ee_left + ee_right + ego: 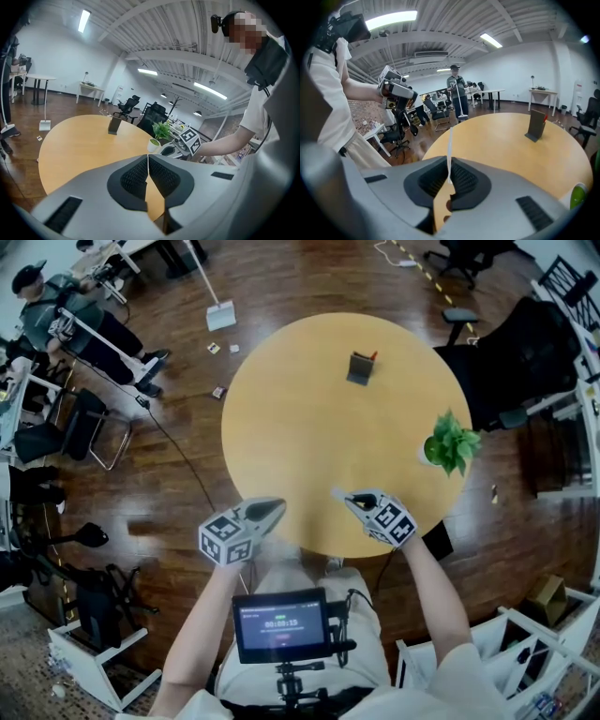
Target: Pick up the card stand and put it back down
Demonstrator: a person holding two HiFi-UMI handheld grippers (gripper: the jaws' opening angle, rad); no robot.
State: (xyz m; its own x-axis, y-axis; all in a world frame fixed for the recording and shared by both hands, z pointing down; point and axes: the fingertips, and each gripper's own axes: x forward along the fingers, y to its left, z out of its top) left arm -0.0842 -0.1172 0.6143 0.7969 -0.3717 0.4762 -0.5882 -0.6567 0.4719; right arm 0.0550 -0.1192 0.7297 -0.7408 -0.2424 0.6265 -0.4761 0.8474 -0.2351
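Observation:
The card stand (361, 367), a small dark upright holder with a red bit at its top, stands on the far part of the round wooden table (309, 446). It also shows in the left gripper view as the card stand (114, 125) and in the right gripper view as the card stand (536, 124), far ahead of both jaws. My left gripper (278, 506) and right gripper (342, 495) hover over the table's near edge, both shut and holding nothing. Close up, the left gripper (148, 161) and the right gripper (449, 168) have their pads pressed together.
A small green plant (451, 442) in a white pot sits at the table's right edge. Black office chairs (525, 352) stand to the right. A person (56, 320) with a long-handled tool is at the far left. A small screen (281, 624) hangs at my chest.

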